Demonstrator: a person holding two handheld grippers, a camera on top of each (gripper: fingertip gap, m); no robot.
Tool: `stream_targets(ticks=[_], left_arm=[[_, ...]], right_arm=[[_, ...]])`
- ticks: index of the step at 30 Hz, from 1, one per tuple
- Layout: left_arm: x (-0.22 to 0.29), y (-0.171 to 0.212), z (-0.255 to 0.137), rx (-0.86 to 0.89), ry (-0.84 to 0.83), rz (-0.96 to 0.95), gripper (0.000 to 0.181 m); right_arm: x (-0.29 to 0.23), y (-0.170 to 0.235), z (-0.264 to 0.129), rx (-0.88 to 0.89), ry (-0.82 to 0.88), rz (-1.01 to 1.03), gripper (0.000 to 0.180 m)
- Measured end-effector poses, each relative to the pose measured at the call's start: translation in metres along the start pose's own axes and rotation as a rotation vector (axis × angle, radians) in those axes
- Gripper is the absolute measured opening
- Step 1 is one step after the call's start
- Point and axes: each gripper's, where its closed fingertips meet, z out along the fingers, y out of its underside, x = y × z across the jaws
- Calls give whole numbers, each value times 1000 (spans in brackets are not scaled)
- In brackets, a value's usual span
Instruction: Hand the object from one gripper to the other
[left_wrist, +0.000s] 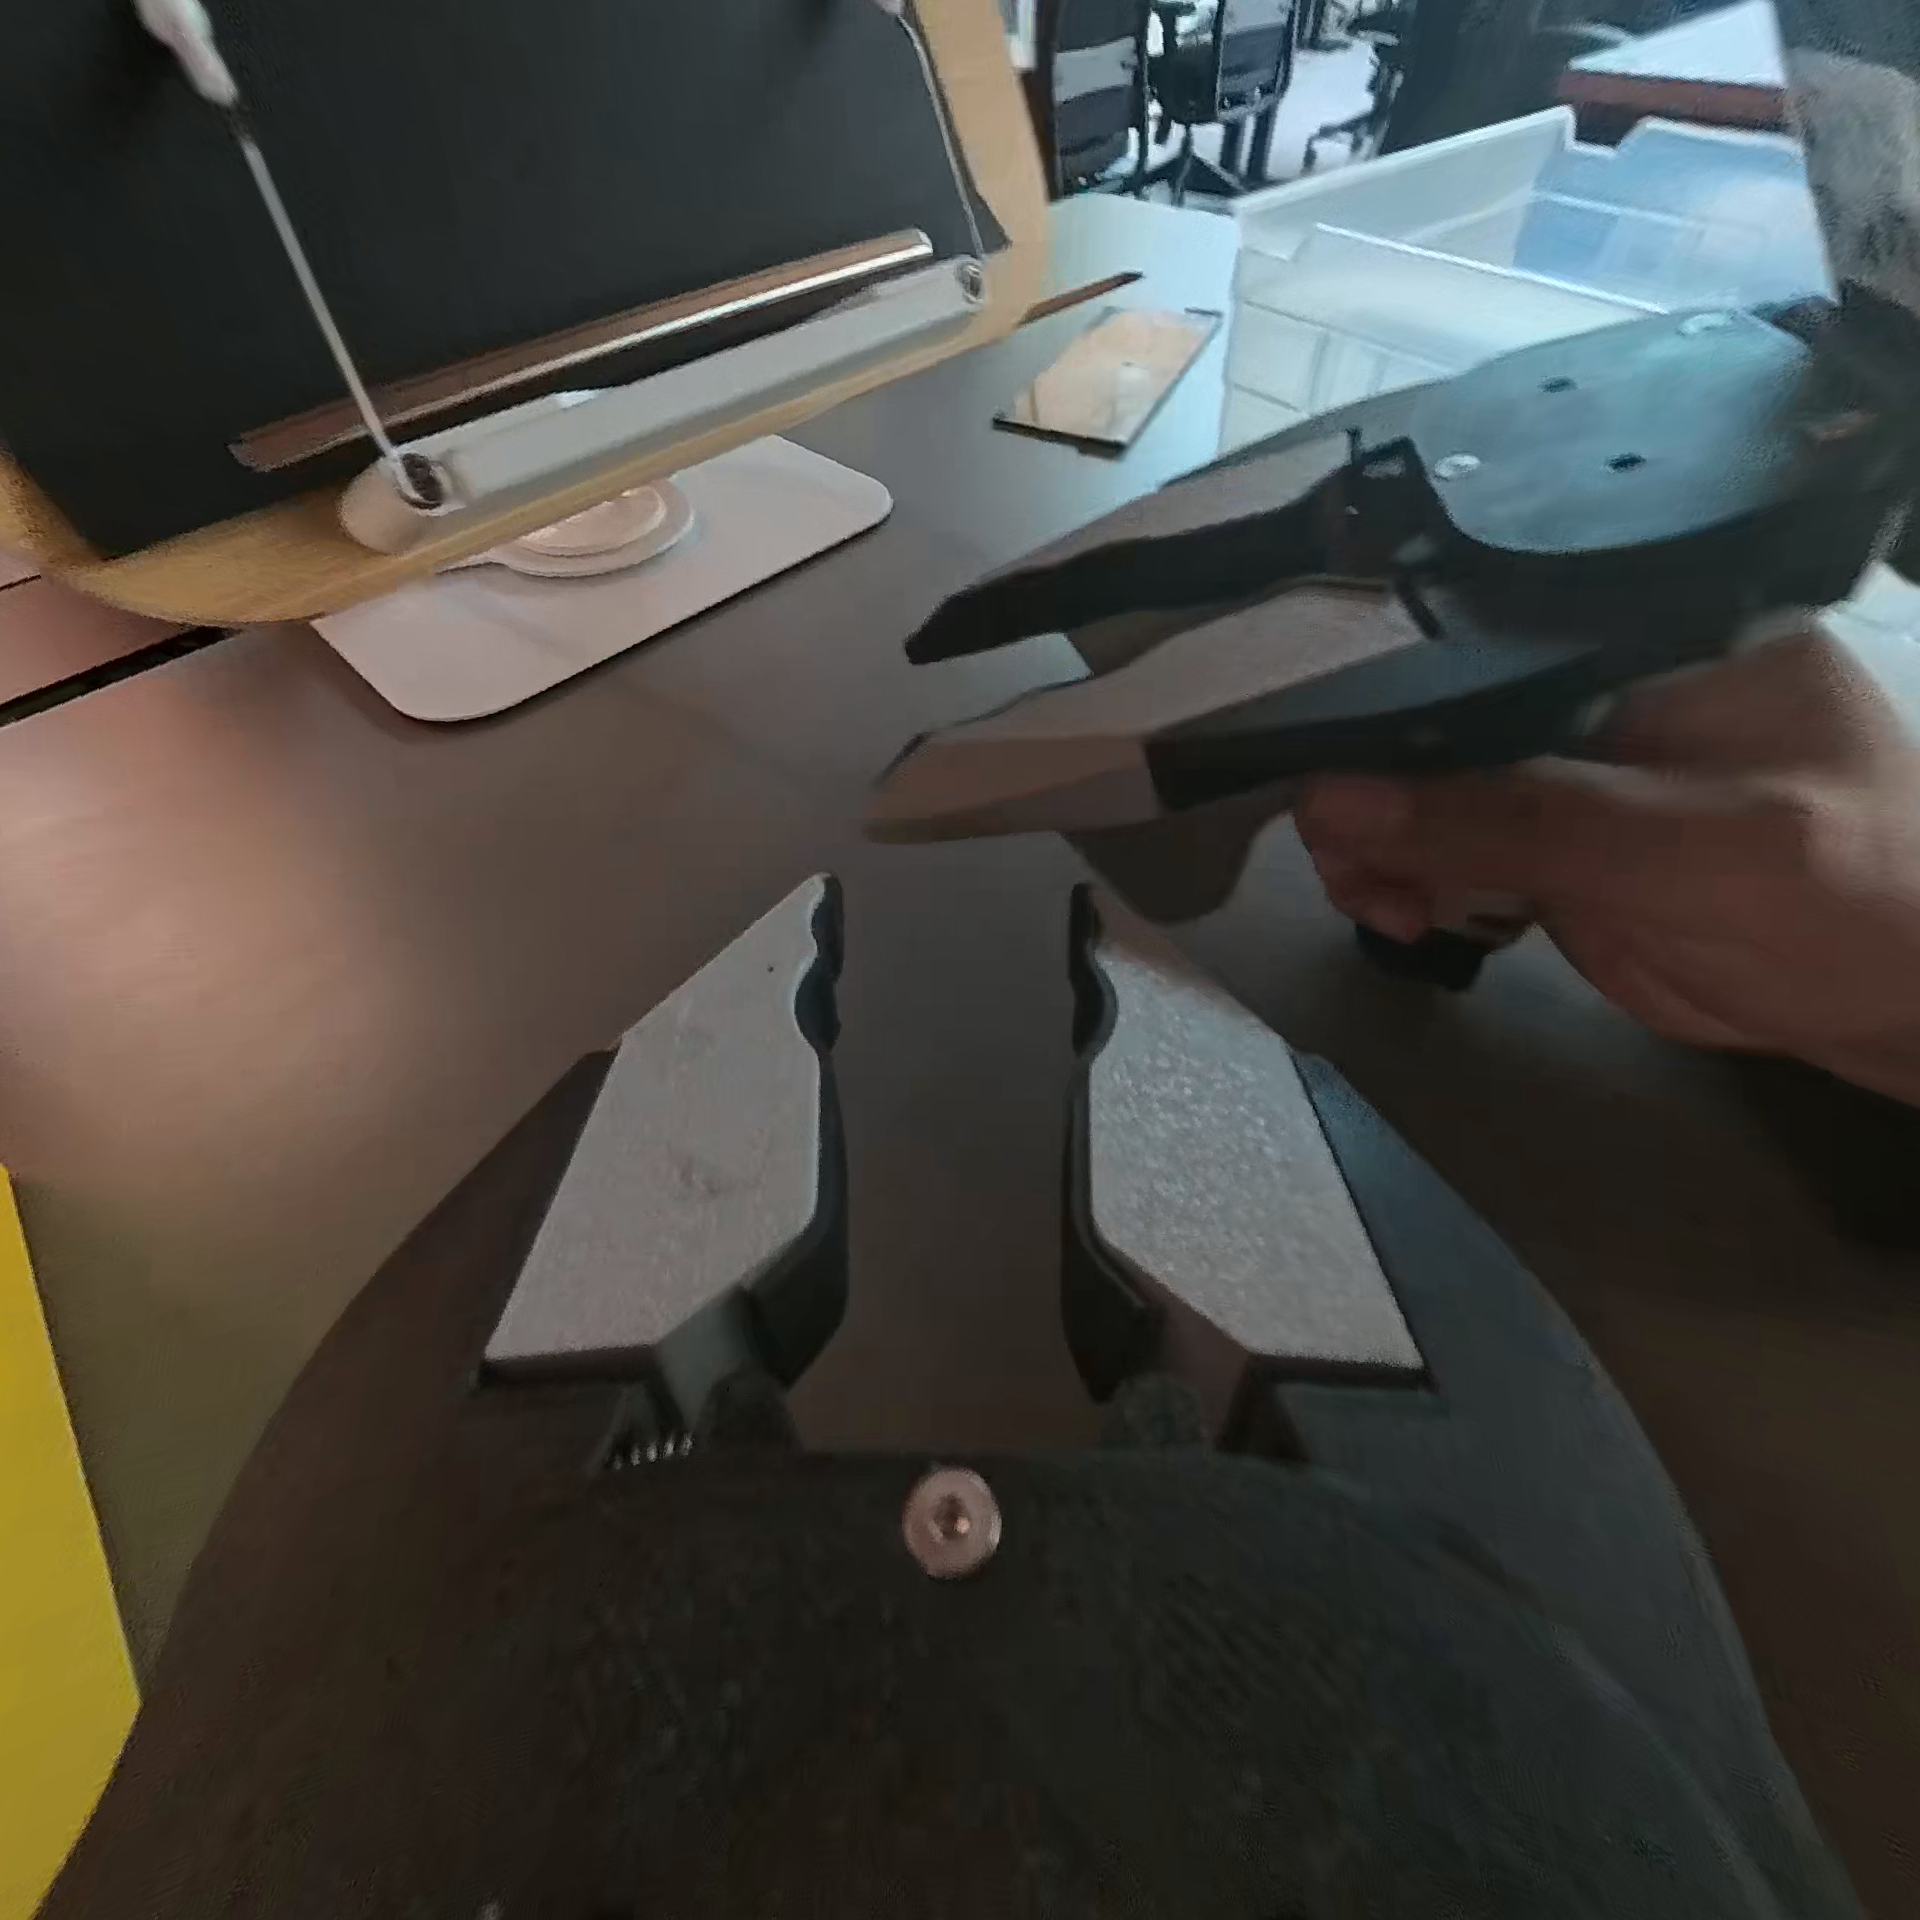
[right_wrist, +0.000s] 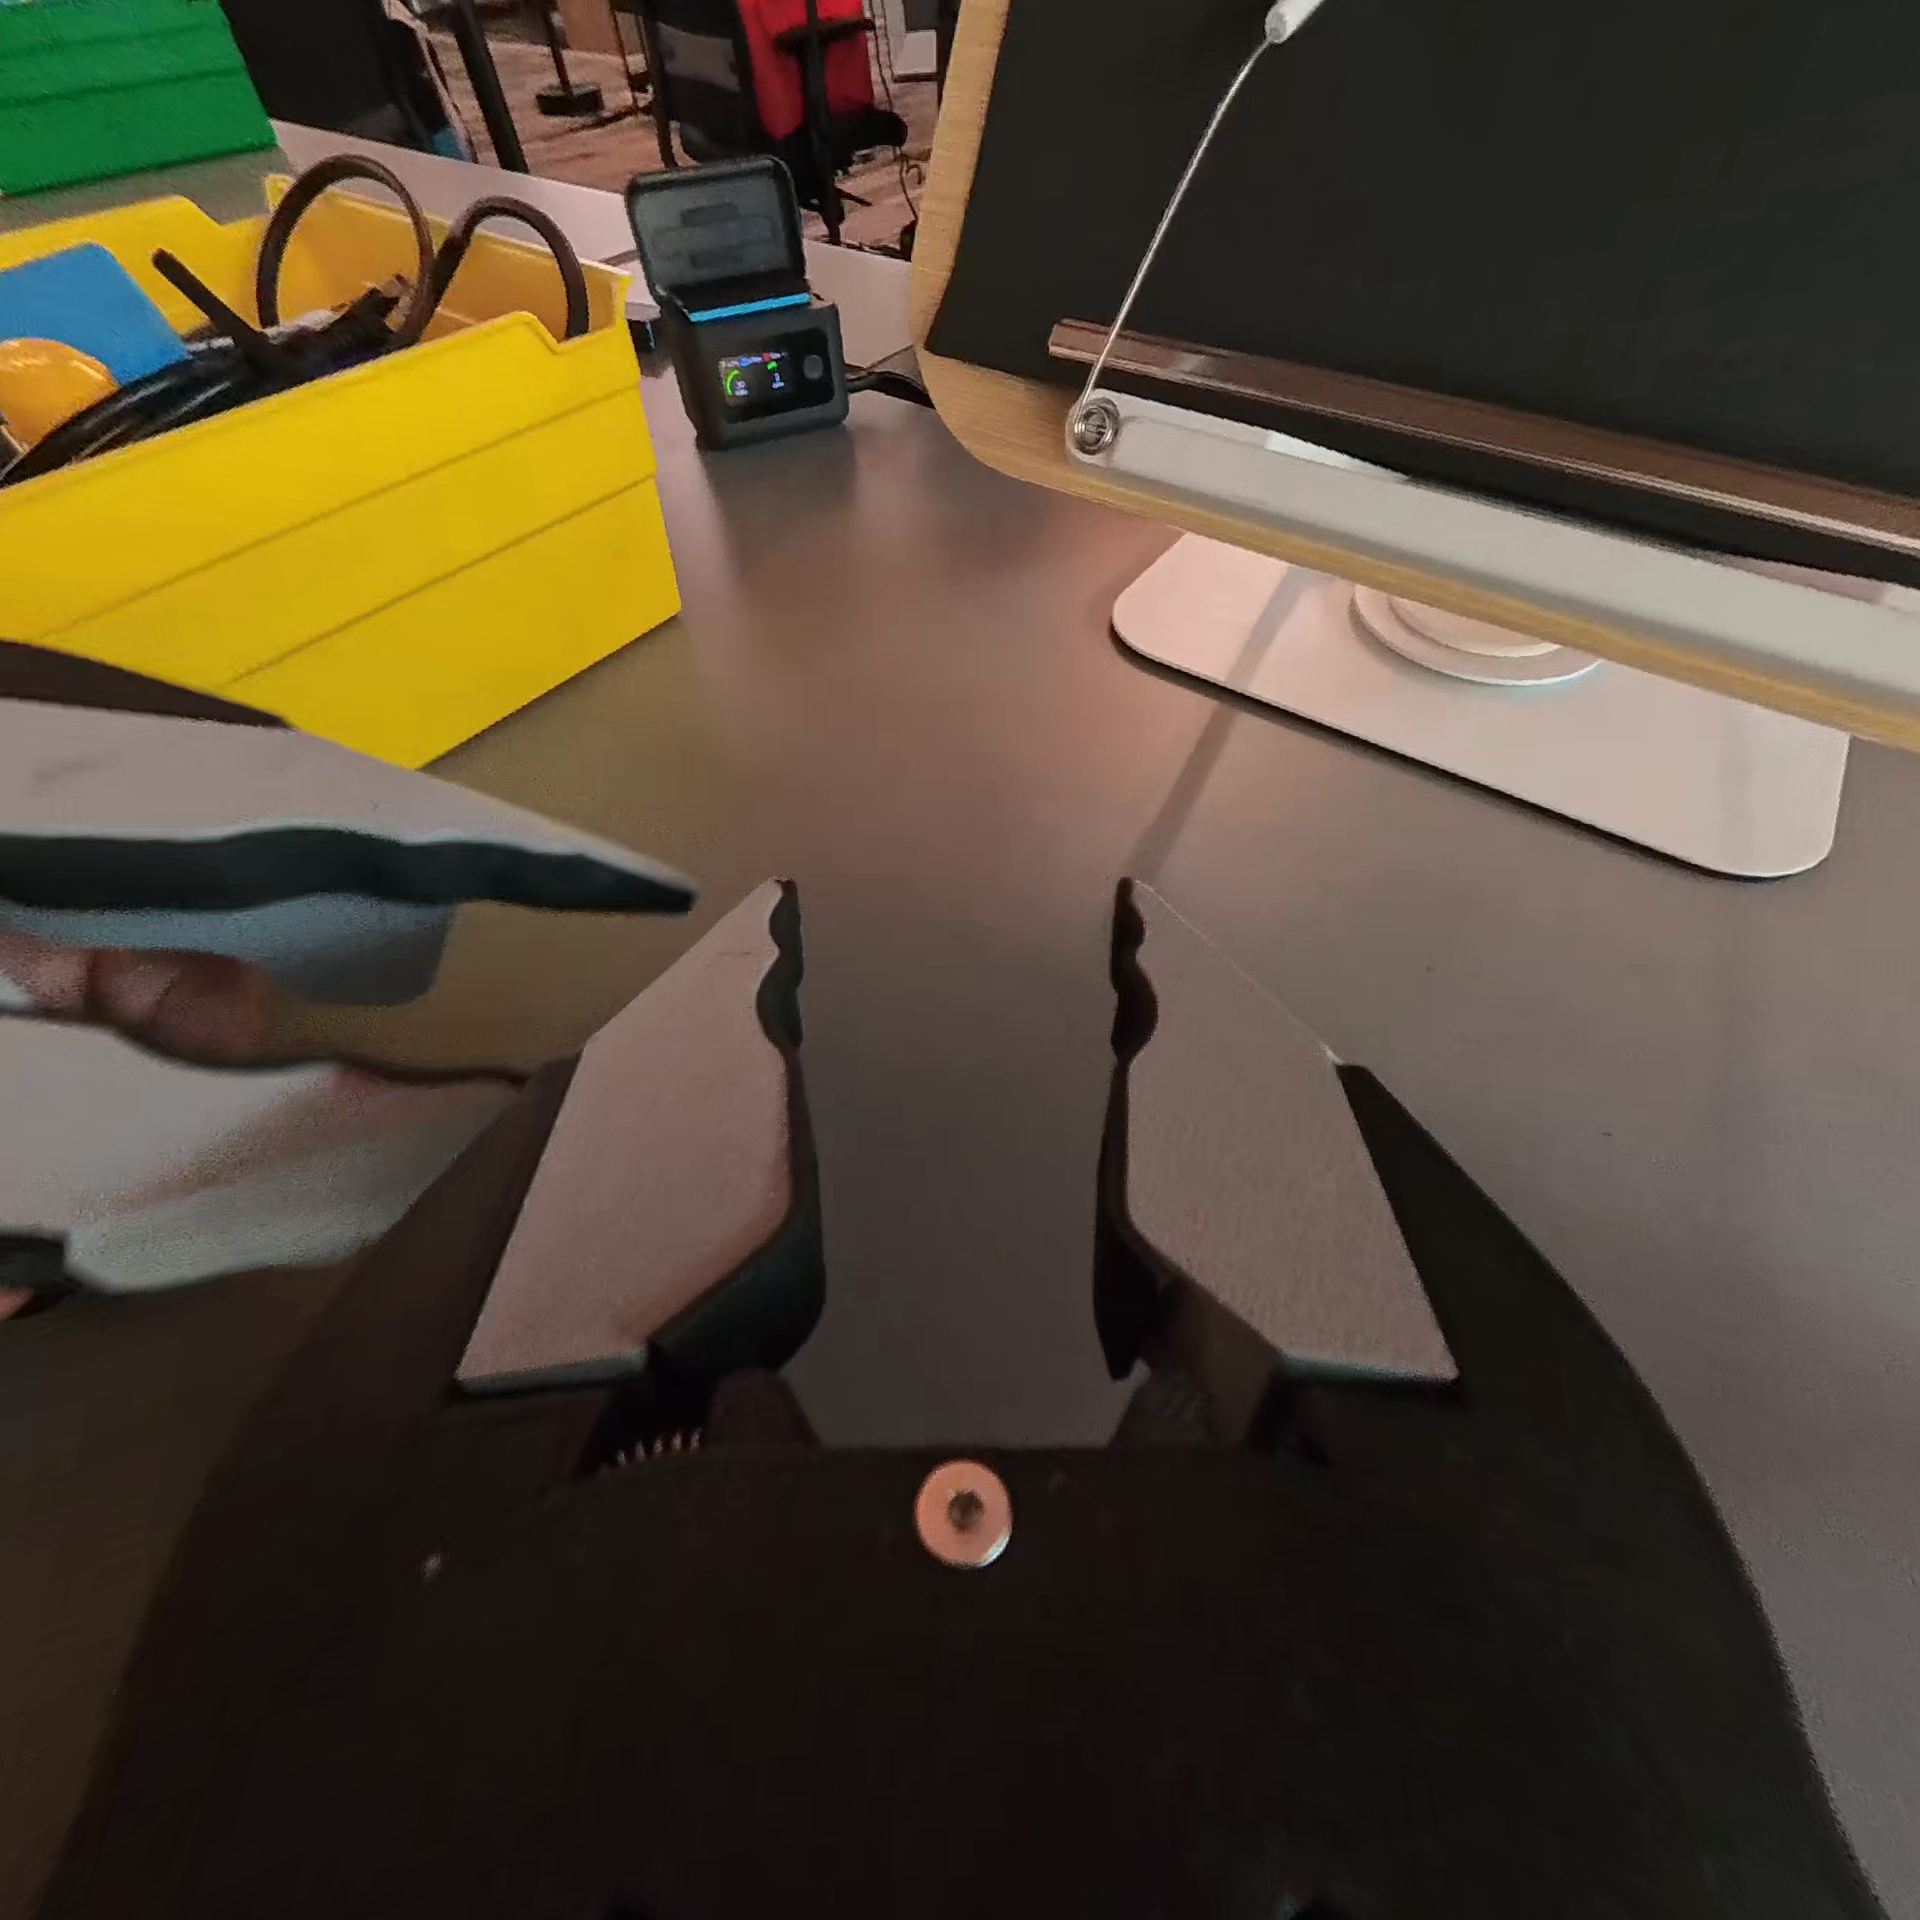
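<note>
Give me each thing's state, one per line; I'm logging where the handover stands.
left tool: open, empty
right tool: open, empty
yellow bin: open-topped, holding cables and straps
small black case: lid up, screen lit
stand: upright on its white base, rod across the front ledge

A: What's nearest the camera?

B: The left gripper (left_wrist: 954, 909), its 2 fingers apart with only dark table (left_wrist: 416, 883) between them.

A: And toward 2 o'clock?

B: The right gripper (left_wrist: 904, 743), blurred, its tips spread, held by a hand (left_wrist: 1662, 894).

A: Up at 11 o'clock?

B: A wooden stand (left_wrist: 582, 416) on a white base (left_wrist: 623, 613). At 1 o'clock a small flat plate (left_wrist: 1112, 379) lies on the table, with a white bin (left_wrist: 1455, 229) beyond it.
</note>
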Motion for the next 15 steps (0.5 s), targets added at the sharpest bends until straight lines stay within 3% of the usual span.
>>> stream_targets(ticks=[4, 8, 11, 15], left_arm=[[34, 1, -16, -36, 34, 53, 45], [47, -32, -58, 21, 7, 117, 37], [27, -59, -96, -6, -29, 173, 50], [-48, -83, -143, -80, -212, 219, 60]], right_arm=[[2, 1, -4, 6, -6, 25, 58], [4, 2, -6, 5, -6, 19, 56], [3, 5, -4, -18, -26, 27, 57], [1, 6, -3, -28, -46, 34, 56]])
